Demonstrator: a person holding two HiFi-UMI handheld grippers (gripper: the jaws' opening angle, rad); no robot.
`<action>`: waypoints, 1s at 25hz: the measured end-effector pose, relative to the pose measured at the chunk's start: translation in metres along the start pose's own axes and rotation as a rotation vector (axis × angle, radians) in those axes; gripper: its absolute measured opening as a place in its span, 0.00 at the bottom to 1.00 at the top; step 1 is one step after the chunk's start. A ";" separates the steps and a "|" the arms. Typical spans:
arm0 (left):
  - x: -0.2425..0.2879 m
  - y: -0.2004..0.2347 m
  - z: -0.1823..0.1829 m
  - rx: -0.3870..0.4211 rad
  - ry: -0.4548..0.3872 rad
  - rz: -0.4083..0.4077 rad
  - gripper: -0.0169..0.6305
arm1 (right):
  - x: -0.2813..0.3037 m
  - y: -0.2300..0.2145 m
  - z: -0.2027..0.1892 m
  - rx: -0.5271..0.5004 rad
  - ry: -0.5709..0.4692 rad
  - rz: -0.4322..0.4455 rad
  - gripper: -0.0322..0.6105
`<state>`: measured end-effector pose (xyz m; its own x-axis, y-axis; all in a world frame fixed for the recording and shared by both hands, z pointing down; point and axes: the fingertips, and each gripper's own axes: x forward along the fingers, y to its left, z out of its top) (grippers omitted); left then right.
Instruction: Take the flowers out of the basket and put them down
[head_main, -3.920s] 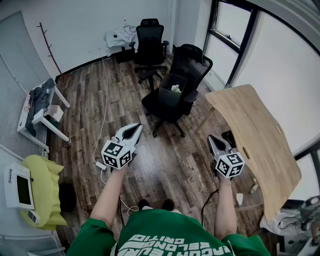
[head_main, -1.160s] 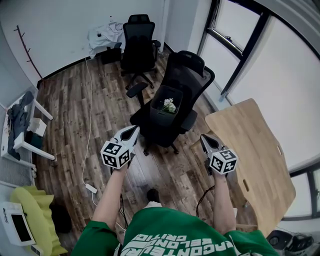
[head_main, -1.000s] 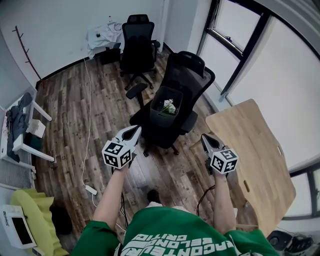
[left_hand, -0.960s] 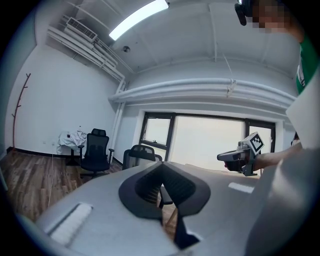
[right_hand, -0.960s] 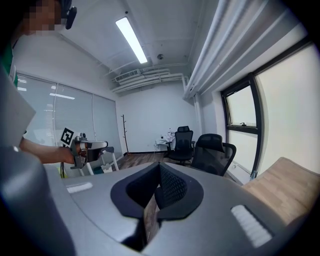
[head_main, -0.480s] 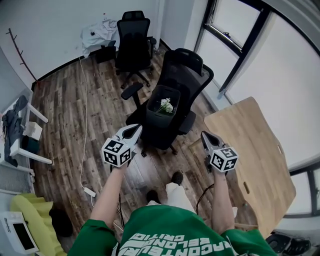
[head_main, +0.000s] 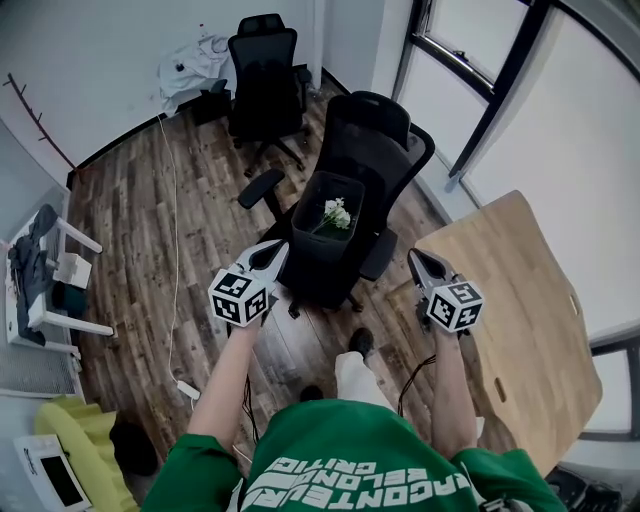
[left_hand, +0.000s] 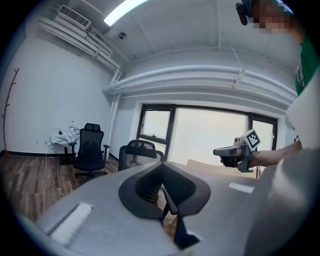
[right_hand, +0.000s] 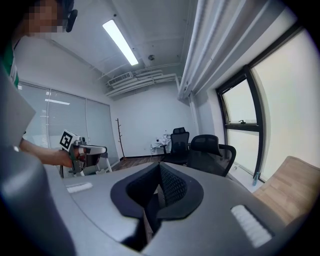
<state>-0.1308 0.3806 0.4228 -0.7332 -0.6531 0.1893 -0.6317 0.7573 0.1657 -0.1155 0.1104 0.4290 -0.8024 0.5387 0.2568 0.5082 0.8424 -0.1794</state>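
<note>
A dark basket stands on the seat of a black office chair, with white flowers upright inside it. In the head view my left gripper hovers just left of the basket, a little short of it. My right gripper hangs to the right of the chair seat, at about the same distance. Both point toward the chair. Each gripper view shows the jaws meeting with nothing between them: left gripper, right gripper. The basket is hidden behind the gripper bodies in both gripper views.
A second black chair stands farther back by the wall. A light wooden table lies at the right, next to the window. A small white table with clutter stands at the left. A white cable runs across the wood floor.
The person has stepped forward, so the chair and basket are nearer. Both grippers have moved toward the basket, still shut and empty.
</note>
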 end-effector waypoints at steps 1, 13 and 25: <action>0.010 0.004 0.003 -0.002 -0.003 0.001 0.06 | 0.007 -0.008 0.002 0.002 0.003 0.002 0.06; 0.126 0.026 0.029 -0.006 0.028 0.030 0.06 | 0.070 -0.110 0.038 0.022 0.020 0.036 0.06; 0.205 0.029 0.037 -0.001 0.062 0.086 0.06 | 0.112 -0.187 0.053 0.046 0.027 0.100 0.06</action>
<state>-0.3094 0.2687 0.4307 -0.7678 -0.5845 0.2624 -0.5667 0.8106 0.1476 -0.3169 0.0126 0.4410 -0.7394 0.6207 0.2609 0.5699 0.7833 -0.2484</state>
